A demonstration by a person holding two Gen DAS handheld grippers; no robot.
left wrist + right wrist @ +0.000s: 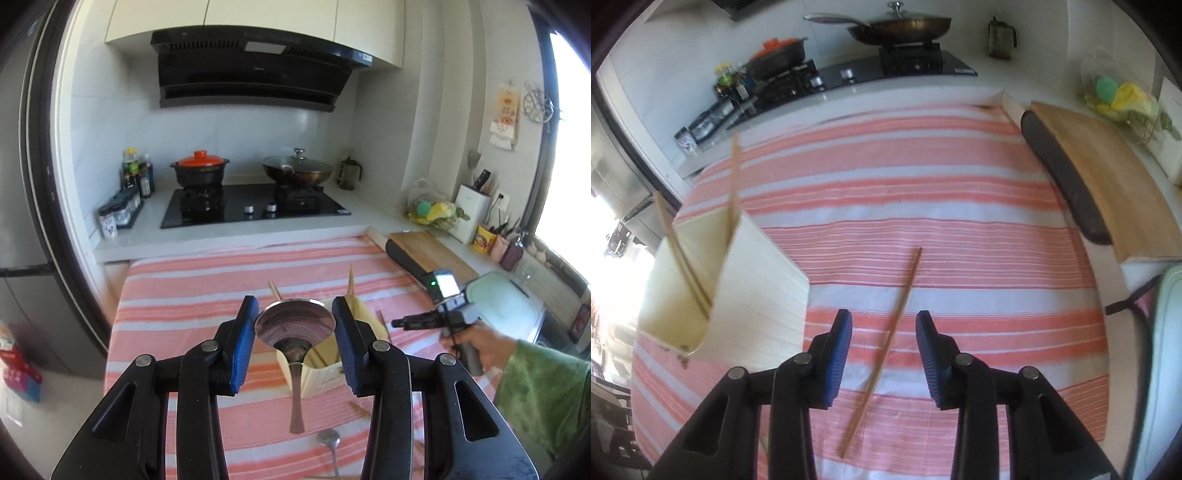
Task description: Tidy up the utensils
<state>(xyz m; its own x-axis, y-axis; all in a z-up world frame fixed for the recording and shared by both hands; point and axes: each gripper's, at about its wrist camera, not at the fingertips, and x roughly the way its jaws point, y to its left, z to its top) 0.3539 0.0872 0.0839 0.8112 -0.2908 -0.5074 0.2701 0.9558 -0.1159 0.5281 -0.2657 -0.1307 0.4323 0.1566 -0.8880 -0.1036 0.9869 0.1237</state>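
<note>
The left gripper point(294, 325) clamps a shiny steel spoon point(294, 325) by its bowl above the cream rectangular holder point(325, 373) for deposit, while the right gripper point(884, 349), jaws apart, straddles a loose wooden chopstick point(886, 347) mid-cloth, touching nothing.

Both grippers same build: black plastic linkage arms, triangular cut-outs in outer links, round silver pivot pins at joints. Blue ribbed pads on inner faces of fingers. Left gripper point(294, 321) pads point(243, 343) scuffed a bit along edges; right gripper point(884, 339) pads point(839, 354) identical. Seen from left wrist view: right unit has grey pistol-style handle, black body and barrel, small box on top with bright screen and a green LED, thin black cable running down past handle. Right hand point(484, 347) on that handle, loose green sleeve point(543, 391), mottled fabric, wide cuff.
</note>
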